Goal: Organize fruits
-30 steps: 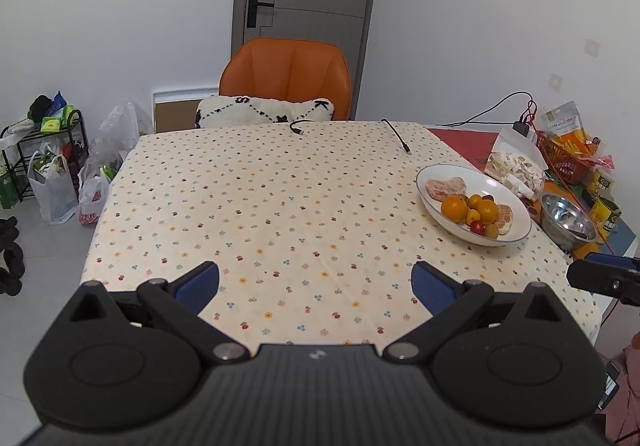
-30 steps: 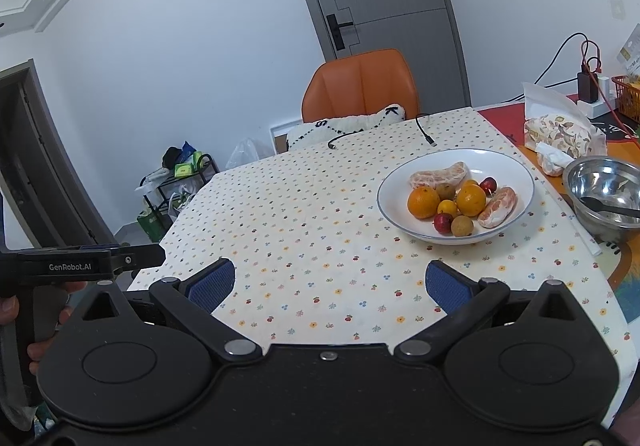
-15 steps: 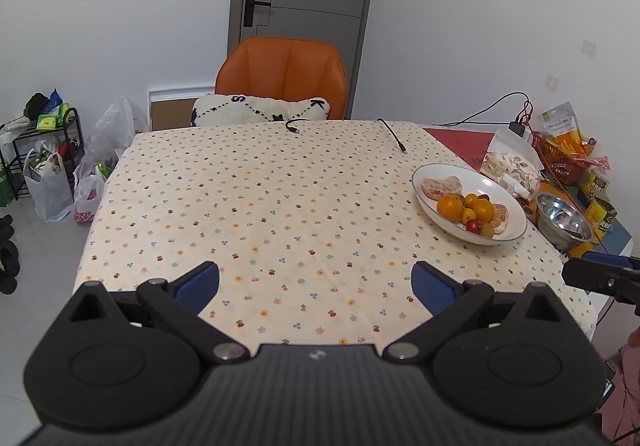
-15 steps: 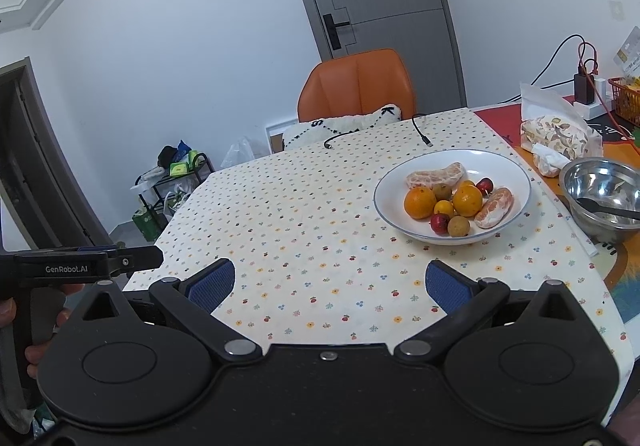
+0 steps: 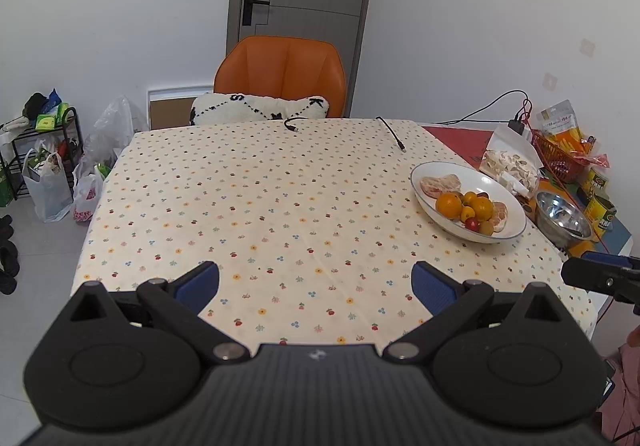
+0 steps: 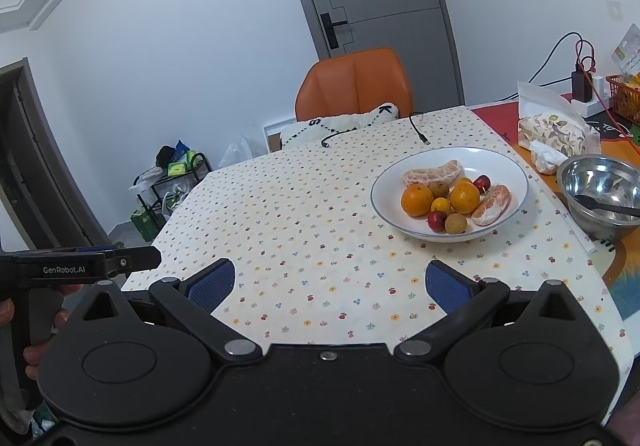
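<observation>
A white plate [image 5: 440, 171] [image 6: 500, 162] of fruit sits on the right side of the flower-print tablecloth [image 5: 280, 198]. It holds two oranges [image 6: 417, 200], peeled citrus pieces [image 6: 434, 173], red cherries [image 6: 437, 221], a small yellow fruit and brown longans [image 6: 455, 223]. My left gripper [image 5: 316, 282] hangs open over the table's near edge, far left of the plate. My right gripper [image 6: 330, 280] is open too, low over the near edge, with the plate ahead and to its right. Nothing lies between either pair of fingers.
A steel bowl [image 6: 600, 186] with a spoon stands right of the plate, next to a snack bag [image 6: 556, 130] and a red basket [image 5: 560, 154]. Two cable ends [image 5: 394, 134] lie at the far edge. An orange chair [image 5: 280, 82] stands behind. Bags and a rack [image 5: 44, 166] sit on the floor at left.
Both grippers have drifted slightly, so the plate sits a little differently in each view. Both stay open and hold nothing.
</observation>
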The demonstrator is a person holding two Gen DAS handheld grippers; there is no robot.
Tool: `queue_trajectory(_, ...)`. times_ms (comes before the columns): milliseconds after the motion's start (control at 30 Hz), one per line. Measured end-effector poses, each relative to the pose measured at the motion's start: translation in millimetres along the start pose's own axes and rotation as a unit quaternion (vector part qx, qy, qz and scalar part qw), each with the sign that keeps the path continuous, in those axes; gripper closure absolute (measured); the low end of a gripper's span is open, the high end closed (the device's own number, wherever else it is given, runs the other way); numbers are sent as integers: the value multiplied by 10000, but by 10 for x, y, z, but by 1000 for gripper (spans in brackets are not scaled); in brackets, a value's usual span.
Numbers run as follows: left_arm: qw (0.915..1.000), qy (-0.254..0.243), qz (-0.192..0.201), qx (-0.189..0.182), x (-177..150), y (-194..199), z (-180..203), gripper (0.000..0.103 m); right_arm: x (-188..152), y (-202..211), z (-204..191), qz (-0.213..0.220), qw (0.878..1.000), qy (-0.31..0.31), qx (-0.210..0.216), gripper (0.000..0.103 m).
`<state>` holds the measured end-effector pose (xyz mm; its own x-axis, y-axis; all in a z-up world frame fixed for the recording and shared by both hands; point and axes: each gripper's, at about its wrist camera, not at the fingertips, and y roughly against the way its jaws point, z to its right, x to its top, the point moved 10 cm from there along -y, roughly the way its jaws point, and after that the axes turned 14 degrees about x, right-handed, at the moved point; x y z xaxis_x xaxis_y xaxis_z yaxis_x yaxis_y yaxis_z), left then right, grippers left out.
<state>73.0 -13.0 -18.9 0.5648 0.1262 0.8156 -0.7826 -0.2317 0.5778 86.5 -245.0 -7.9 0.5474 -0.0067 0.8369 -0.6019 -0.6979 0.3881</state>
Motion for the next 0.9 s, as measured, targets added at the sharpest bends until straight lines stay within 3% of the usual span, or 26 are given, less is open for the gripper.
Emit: queue_trajectory(900,10000,-37,1,-60,-2,-51,36,2,-26,-26,40,-41,10000,-45,-66,0)
